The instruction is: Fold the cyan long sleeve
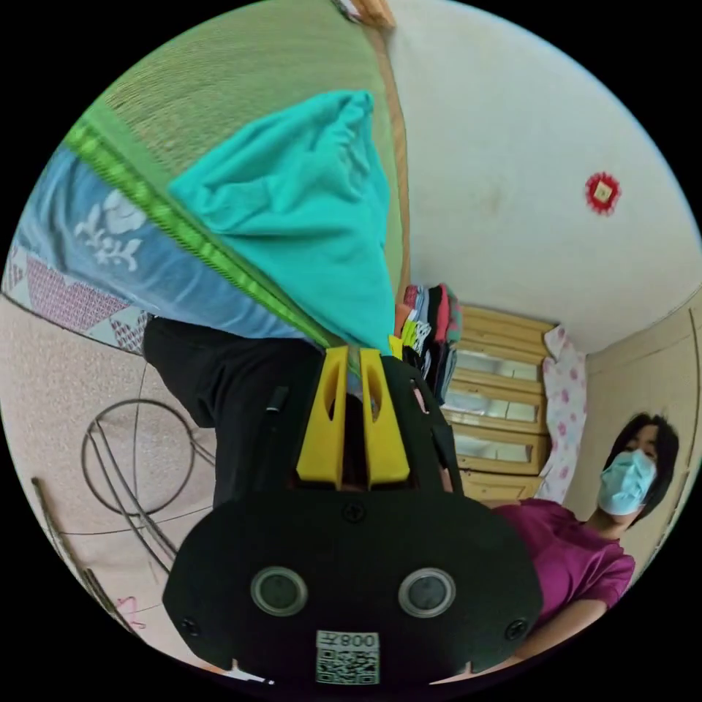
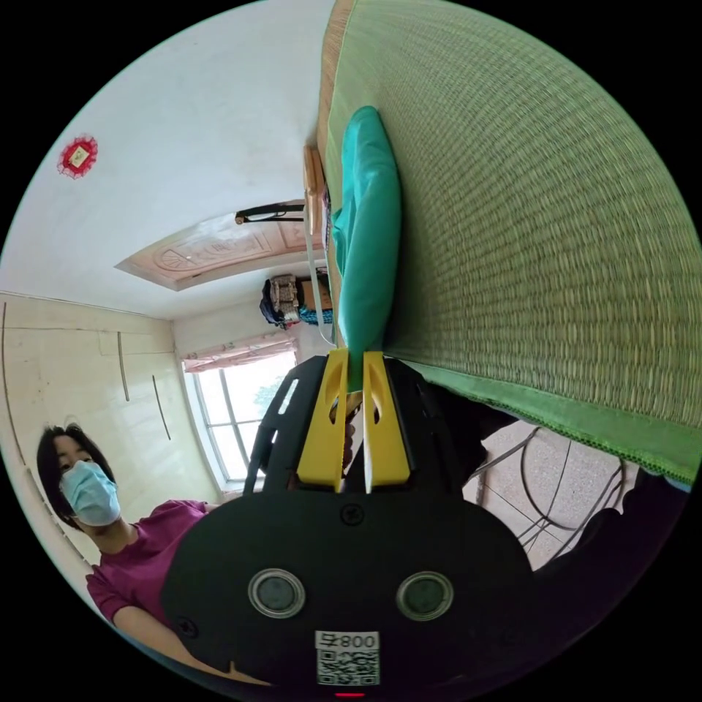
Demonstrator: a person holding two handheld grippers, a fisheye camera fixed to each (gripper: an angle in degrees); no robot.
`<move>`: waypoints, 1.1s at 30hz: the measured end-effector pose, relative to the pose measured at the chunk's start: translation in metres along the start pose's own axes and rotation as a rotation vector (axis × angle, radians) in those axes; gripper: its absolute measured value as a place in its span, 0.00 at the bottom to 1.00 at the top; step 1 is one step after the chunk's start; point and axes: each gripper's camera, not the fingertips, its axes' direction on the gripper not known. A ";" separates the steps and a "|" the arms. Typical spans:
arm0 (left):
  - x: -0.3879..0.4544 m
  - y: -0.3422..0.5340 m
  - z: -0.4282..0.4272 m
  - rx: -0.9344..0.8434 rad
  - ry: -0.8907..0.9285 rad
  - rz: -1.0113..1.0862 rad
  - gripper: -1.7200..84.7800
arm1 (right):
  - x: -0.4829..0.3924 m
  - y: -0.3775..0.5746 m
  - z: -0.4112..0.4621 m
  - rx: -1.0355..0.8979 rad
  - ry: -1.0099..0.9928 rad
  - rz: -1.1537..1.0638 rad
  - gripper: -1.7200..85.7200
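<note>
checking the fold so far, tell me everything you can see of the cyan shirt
The cyan shirt is plain soft knit cloth, with no print showing. It lies bunched and creased on the green woven mat, narrowing to a point at the mat's edge. There the left gripper is shut on it, yellow jaws pinching the cloth. In the right gripper view it looks like a thin folded strip, and the right gripper is shut on its end.

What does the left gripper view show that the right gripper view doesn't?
Left gripper view alone: a blue patterned cloth beyond the mat's green border, a stack of folded clothes and a wooden cabinet.

Right gripper view alone: a window, a carved ceiling panel.

Shared: the cyan long sleeve on the woven mat, each view's own gripper, left and right, pinching its edge, the red wall ornament, and the person.
</note>
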 end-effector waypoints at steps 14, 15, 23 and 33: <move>-0.092 0.054 -0.042 0.291 0.223 -0.165 0.13 | -0.016 -0.008 0.008 -0.013 -0.003 -0.023 0.05; -0.096 0.057 -0.043 0.289 0.218 -0.164 0.13 | -0.017 -0.009 0.009 -0.014 -0.004 -0.023 0.05; -0.112 0.069 -0.052 0.299 0.226 -0.159 0.13 | -0.028 -0.017 0.012 -0.021 -0.004 -0.041 0.05; -0.128 0.083 -0.064 0.305 0.266 -0.160 0.10 | -0.027 -0.023 0.010 -0.024 -0.004 -0.041 0.05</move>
